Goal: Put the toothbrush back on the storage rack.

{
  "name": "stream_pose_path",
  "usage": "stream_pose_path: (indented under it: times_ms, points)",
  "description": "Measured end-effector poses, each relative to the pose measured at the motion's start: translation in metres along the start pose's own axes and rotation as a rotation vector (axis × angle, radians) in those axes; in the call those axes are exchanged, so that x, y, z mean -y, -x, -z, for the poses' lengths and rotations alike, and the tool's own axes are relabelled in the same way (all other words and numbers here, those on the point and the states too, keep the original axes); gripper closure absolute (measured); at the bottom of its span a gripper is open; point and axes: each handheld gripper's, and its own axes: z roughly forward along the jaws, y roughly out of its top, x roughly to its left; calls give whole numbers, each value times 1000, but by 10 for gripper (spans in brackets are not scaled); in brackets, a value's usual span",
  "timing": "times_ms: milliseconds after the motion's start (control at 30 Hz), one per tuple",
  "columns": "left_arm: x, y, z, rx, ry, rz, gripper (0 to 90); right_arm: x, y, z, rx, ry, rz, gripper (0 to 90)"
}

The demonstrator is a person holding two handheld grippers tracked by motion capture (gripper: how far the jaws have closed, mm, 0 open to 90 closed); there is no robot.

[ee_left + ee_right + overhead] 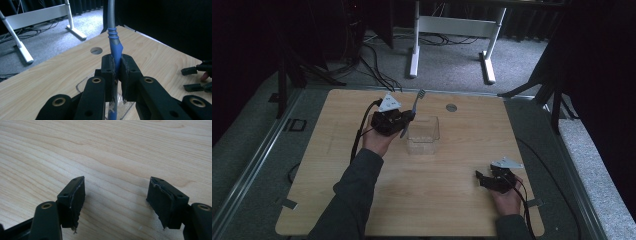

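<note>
Blue and silver, the toothbrush is pinched by its blue grip between the pads of the left claw, whose jaws are closed tight on the handle. Seen from the high view, the toothbrush stands nearly upright, leaning a little away from the person, its bristled head at the top and its lower end dipping toward the near left corner of a clear plastic container. In the left claw's own view the handle runs down between the jaws, and the container's transparent rim sits just beneath them.

That left claw is held in the person's left hand, above the desk and just beside the container's left wall. A grey three-cornered plate tops it and a black cable trails back along the sleeve.

Well apart, at the near right of the desk, the right claw sits low over the wood in the person's right hand. Its jaws stand wide apart with nothing between them; the pale wood grain shows in the gap of the right claw.

A small round grommet is set into the desk beyond the container. Past the far edge, a white table frame stands on grey carpet.
</note>
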Motion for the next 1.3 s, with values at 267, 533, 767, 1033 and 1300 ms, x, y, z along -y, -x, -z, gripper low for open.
stream_pose_path:
  times_ms: [267, 533, 767, 1033, 1300]
  points:
    - [-2, 3, -4, 5, 15, 0, 818, 0, 0, 0, -1, 0, 0, 302]
    - [-3, 7, -11, 19, 40, 12, 818, 0, 0, 0, -5, 0, 3, 303]
    - [-1, 9, -18, 25, 48, 18, 818, 0, -1, 0, -6, 0, 3, 303]
    - [-1, 10, -23, 17, 75, 32, 818, 0, -1, 0, -6, 0, 3, 303]
    - [1, 9, -32, -2, 59, 28, 818, 0, -1, 0, -7, -1, 4, 303]
